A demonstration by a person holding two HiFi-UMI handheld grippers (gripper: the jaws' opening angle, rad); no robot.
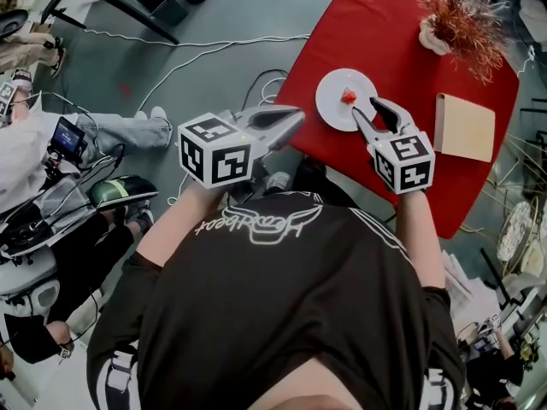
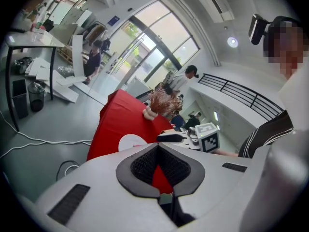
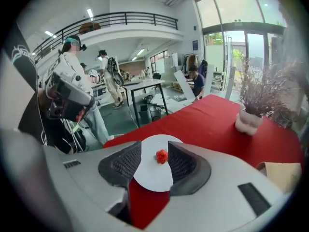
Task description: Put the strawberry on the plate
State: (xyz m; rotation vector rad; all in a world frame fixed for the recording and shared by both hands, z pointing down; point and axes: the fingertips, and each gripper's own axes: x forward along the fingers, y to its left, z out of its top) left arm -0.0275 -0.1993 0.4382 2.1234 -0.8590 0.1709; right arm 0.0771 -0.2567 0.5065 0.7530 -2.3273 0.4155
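The small red strawberry (image 1: 349,96) lies on the round white plate (image 1: 333,109) at the near-left part of the red table (image 1: 385,24). My right gripper (image 1: 369,109) hovers at the plate's near-right rim. It is open, and nothing is pressed between its pads. In the right gripper view the strawberry (image 3: 161,156) rests on the plate (image 3: 152,175) just beyond the spread jaws, close to the right-hand pad (image 3: 181,163). My left gripper (image 1: 291,120) hangs off the table's near-left edge over the floor, shut and empty. In the left gripper view the plate (image 2: 130,142) shows beyond its closed tips.
A dried reddish plant in a white vase (image 1: 436,34) stands at the table's far side. A tan flat pad (image 1: 464,126) lies to the right of the plate. White cables (image 1: 197,54) run across the grey floor to the left, where a seated person (image 1: 51,203) and equipment are.
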